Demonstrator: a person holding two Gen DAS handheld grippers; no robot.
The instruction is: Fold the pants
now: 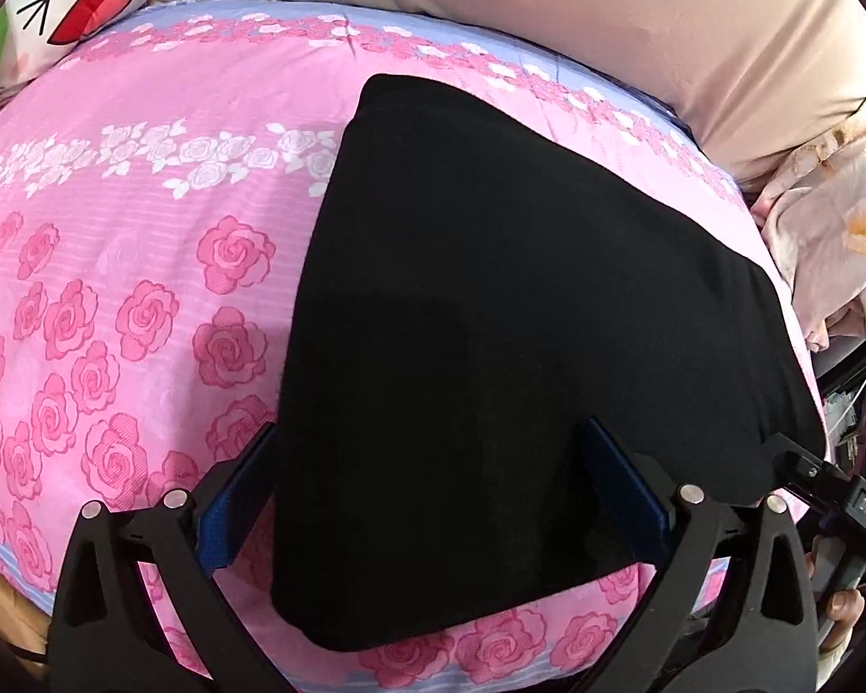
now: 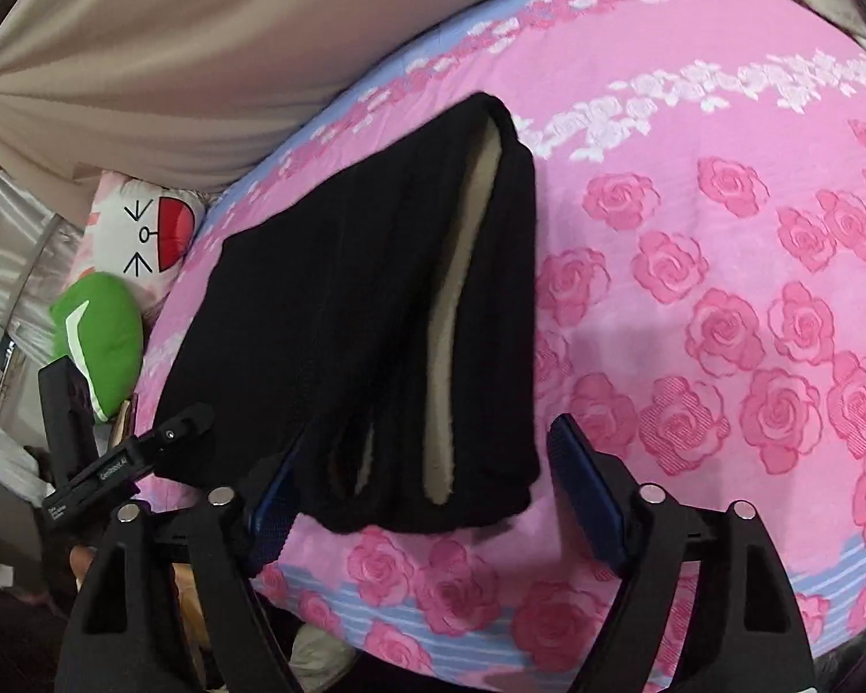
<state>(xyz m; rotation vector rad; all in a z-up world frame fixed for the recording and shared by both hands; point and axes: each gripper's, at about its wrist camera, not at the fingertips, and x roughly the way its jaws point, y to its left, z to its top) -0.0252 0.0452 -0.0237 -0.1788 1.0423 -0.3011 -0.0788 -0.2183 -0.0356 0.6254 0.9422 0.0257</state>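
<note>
Your pants (image 1: 519,317) already lie folded into a thick black stack on the near part of the bed (image 1: 144,289). Both the left gripper (image 1: 433,496) and right gripper (image 2: 421,491) stand apart, straddling its near edge without pinching. At most one last fold or a smoothing looks left.

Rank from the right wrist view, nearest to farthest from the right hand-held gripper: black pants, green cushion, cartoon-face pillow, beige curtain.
1. black pants: their near end lies between the open fingers of the right hand-held gripper.
2. green cushion: off the bed's left edge.
3. cartoon-face pillow: just behind the cushion, left.
4. beige curtain: upper left, beyond the bed.
</note>
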